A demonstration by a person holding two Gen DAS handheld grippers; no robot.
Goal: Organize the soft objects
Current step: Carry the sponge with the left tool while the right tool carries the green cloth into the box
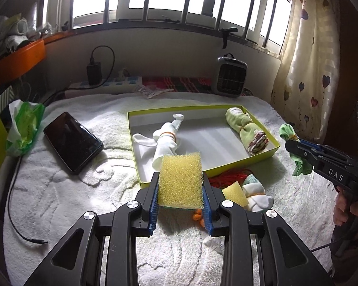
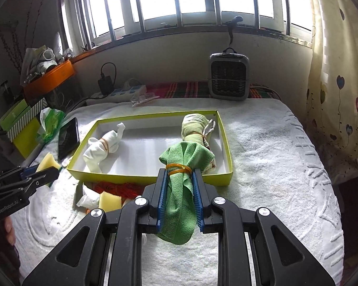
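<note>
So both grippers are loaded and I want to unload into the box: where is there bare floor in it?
The box is bare in the middle, between the white bundle on its left and the pale green roll on its right. The towel in front of the box is crowded: red cord, sponge piece, socks.

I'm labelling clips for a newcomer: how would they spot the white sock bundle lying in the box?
Find the shallow yellow-green box on the white towel. Two bundles lie inside; the white sock bundle lies at the end nearer the black phone. It alone is white, cinched by an orange rubber band; the pale green bundle lies opposite.
</note>
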